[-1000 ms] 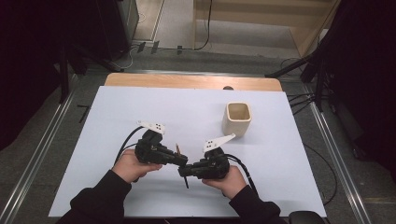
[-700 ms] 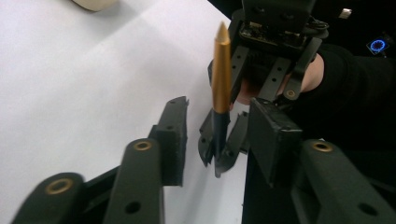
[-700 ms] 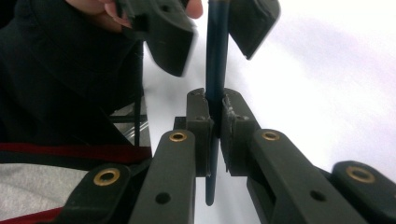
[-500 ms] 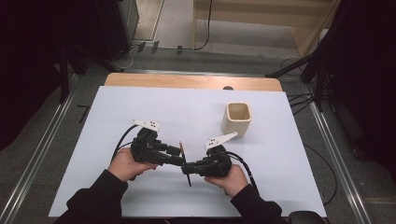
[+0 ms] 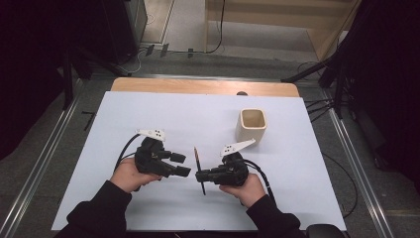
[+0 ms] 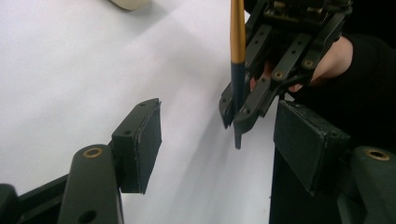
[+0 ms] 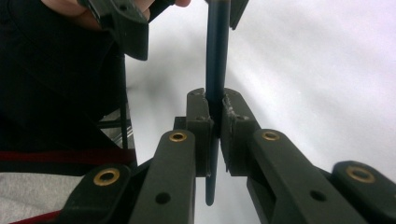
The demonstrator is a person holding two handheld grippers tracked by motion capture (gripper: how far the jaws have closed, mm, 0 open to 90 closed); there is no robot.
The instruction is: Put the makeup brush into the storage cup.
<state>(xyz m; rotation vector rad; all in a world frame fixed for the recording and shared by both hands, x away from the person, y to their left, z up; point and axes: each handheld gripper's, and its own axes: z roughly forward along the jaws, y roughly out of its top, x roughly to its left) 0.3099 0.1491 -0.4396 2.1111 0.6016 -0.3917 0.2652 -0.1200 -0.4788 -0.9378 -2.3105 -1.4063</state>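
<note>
A thin pencil (image 5: 199, 168), dark blue with an orange upper part, is held upright-tilted above the white table sheet (image 5: 148, 114). My right gripper (image 5: 200, 176) is shut on its dark lower shaft; in the right gripper view the pencil (image 7: 217, 56) runs up between the closed jaws (image 7: 215, 126). My left gripper (image 5: 182, 165) stands open just left of the pencil, not touching it. In the left gripper view its wide-apart pads (image 6: 144, 140) frame the pencil (image 6: 237, 70) and the right gripper farther off.
A beige square cup (image 5: 253, 125) stands upright on the sheet, behind and right of my right gripper. A wooden strip (image 5: 198, 87) runs along the table's far edge. Metal rails and floor cables flank the table.
My left gripper has drawn back a little to the left, widening the gap to the pencil. The right gripper has kept its hold and barely moved.
</note>
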